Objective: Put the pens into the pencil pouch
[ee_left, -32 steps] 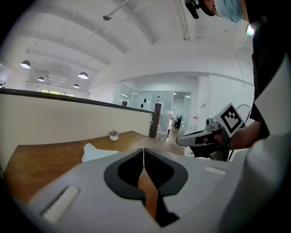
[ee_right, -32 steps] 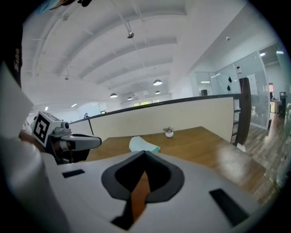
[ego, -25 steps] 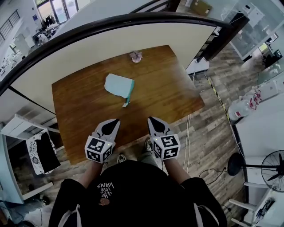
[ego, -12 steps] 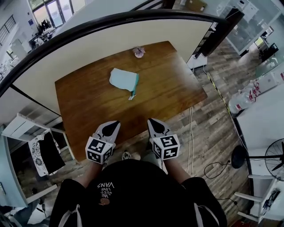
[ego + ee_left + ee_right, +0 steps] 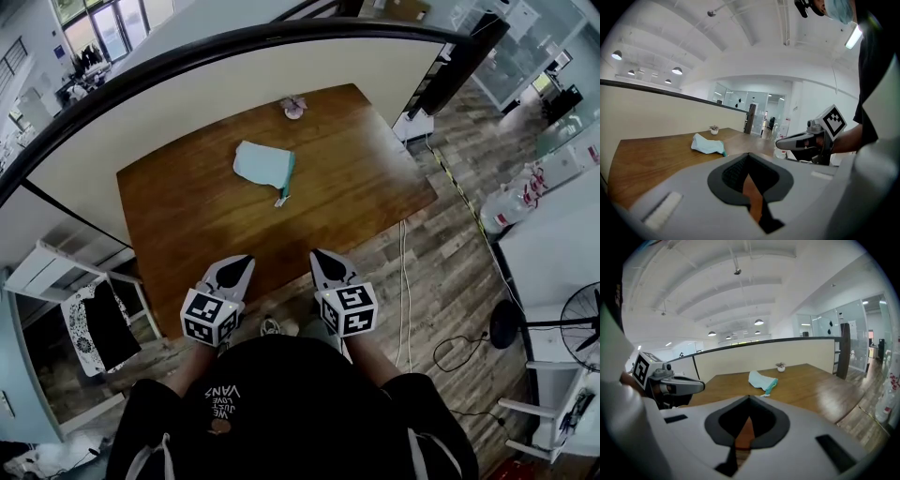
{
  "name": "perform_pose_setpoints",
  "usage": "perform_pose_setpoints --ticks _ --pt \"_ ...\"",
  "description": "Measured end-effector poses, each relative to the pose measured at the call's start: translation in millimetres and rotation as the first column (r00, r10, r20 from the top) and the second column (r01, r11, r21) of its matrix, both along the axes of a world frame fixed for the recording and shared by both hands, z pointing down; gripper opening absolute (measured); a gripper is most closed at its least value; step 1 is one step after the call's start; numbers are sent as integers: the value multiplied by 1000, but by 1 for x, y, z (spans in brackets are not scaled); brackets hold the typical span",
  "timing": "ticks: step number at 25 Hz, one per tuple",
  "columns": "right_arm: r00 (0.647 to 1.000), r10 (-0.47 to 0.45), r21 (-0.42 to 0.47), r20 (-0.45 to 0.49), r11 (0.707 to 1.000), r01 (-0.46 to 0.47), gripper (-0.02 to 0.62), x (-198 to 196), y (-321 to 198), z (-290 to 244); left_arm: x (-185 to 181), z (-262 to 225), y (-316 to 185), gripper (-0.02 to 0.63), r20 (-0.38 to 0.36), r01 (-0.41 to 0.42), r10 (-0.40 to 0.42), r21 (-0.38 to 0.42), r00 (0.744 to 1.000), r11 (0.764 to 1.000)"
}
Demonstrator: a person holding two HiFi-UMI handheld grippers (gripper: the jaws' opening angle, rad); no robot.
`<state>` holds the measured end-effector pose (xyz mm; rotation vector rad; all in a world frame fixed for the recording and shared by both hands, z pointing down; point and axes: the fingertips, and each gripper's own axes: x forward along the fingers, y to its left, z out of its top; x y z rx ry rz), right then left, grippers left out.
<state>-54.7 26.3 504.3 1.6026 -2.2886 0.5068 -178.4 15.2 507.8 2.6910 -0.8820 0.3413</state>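
**Both claws shut and empty; pencil pouch lying mid-desk**

Since the frame a second earlier, the gap between the two claws and the pencil pouch had widened slightly in the head view. The pouch itself had kept its place on the desk.

Left claw and right claw were held side by side, apart from each other, over the near edge of the desk. Both pointed across it towards the far side.

The left gripper view showed the left claw with its jaws fully together and nothing between them. The right gripper view showed the right claw in the same condition, closed and empty.

The pencil pouch, pale blue-green with a darker teal edge, lay flat near the middle of the desk, well apart from both claws. A small tag trailed from its near corner. A potted plant stood at the far edge, beyond the pouch and clear of it.

No pen could be made out at this size.
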Motion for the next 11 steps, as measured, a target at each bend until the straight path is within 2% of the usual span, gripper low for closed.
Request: perform_pose_setpoints --ticks 11 --pt "1000 28 -17 0 999 -28 12 -1 8 3 0 5 4 11 -2 -16 16 -10 1000 1000"
